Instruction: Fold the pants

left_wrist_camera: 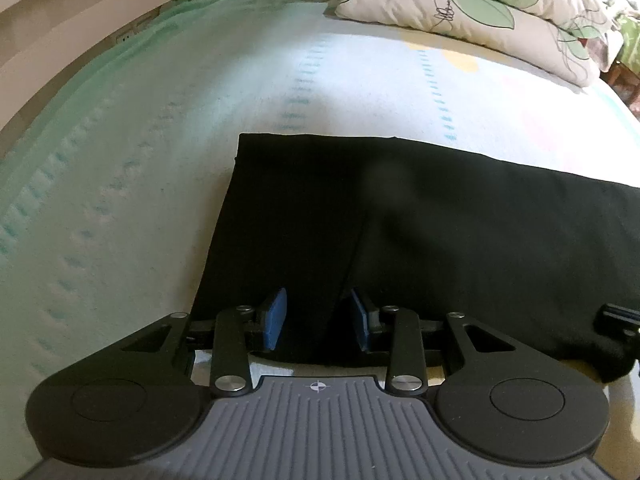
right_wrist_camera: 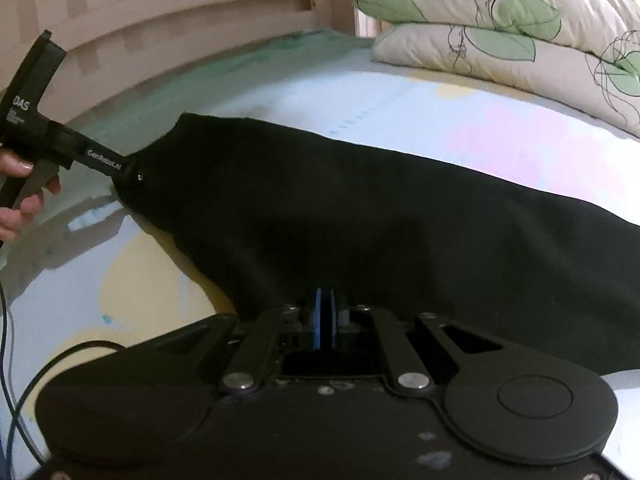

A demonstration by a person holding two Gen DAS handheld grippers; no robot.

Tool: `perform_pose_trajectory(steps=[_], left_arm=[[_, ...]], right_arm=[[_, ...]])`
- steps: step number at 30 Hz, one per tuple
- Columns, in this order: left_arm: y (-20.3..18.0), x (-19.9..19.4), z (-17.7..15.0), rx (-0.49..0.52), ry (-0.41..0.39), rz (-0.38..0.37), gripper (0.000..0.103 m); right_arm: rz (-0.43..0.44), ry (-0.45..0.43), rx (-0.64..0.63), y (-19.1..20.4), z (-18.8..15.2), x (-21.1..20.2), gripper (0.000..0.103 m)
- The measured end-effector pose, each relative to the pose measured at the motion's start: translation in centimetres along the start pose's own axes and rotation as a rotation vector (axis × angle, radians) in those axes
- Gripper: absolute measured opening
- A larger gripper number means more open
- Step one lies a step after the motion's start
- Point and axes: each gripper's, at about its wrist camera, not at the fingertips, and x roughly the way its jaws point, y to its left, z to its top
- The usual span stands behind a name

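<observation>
the left claw [left_wrist_camera: 316, 322] sits at 6 o'clock in its own view, its blue pads [left_wrist_camera: 274, 320] parted, with a bunch of the black pants [left_wrist_camera: 420, 220] between them; whether the pads press the cloth i cannot tell. the right claw [right_wrist_camera: 325, 318], at 6 o'clock in the right wrist view, is clenched, its pads almost together, pinching the near edge of the pants.

the pants are plain black, smooth and matte, lying flat on the bed [left_wrist_camera: 160, 140] as a long band, with one straight far edge and a squared corner at 11 o'clock of the left claw. a seam runs up from that claw toward 12 o'clock. from the right claw the cloth spreads toward 10 o'clock, where the left claw's tool meets its end, and out to 3 o'clock.

stacked leaf-print pillows [right_wrist_camera: 520, 32] lie at 1 o'clock. a hand [right_wrist_camera: 20, 192] at 9 o'clock holds the left tool, whose body reads "das" and "genrobot.ai".
</observation>
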Motion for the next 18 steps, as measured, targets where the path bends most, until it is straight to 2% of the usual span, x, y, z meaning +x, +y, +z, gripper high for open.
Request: perform_pose_trajectory(steps=[1,4,6,8,9,12,16,18], left_arm=[[0.0,0.0,0.0,-0.004,0.000,0.000,0.035],[-0.2,0.2,0.0,0.011,-0.004,0.010,0.035],[-0.4,0.3,0.0,0.015,-0.005,0.019,0.035],[-0.6,0.4,0.1,0.015,-0.001,0.027,0.035],[-0.7,0.4,0.2,0.017,0.004,0.030,0.035],[-0.9,0.5,0.7,0.014,0.026,0.040,0.035],[-1.4,-0.1,1.1,0.013,0.028,0.055,0.034],[-1.9,-1.2,1.1,0.018,0.019,0.050,0.034]], right_arm=[[-0.003,0.002,0.006,0.0,0.3,-0.3,0.008],[0.010,-0.079,-0.035,0.6,-0.1,-2.7,0.008],[0.029,-0.041,-0.060,1.1,-0.9,-2.9,0.007],[0.006,0.030,-0.074,1.3,-2.3,-1.8,0.003],[0.003,-0.001,-0.073,1.2,-2.9,-2.1,0.003],[0.017,0.024,-0.005,0.6,-2.1,-2.3,0.003],[0.012,-0.046,0.069,-0.9,-0.7,-4.7,0.007],[-0.025,-0.088,0.090,-2.3,-0.3,-6.4,0.018]])
